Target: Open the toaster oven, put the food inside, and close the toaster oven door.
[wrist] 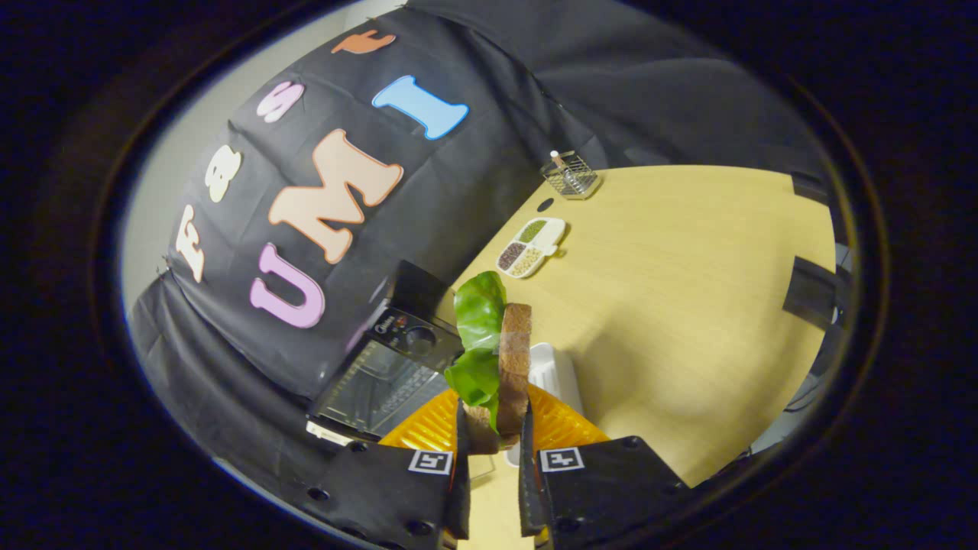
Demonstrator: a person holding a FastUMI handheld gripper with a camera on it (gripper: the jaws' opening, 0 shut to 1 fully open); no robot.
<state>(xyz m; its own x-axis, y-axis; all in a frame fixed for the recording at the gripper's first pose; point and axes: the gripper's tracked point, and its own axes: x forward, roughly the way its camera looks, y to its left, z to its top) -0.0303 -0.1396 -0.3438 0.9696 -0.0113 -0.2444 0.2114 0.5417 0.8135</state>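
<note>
On the wooden bench (688, 290) we see the toaster oven (390, 359) against the booth wall, its door shut. Beside it lies an orange plate (561, 428). Above the plate our claw (493, 447) clamps the sandwich (513, 359), lettuce (477, 336) showing.

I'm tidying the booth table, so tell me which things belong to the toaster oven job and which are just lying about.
Belongs to the job:
- toaster oven, door open
- sandwich, bread with lettuce, held by the claw
- orange plate under it

Just lying about:
- divided dish of beans
- wire basket
- white tray
</note>
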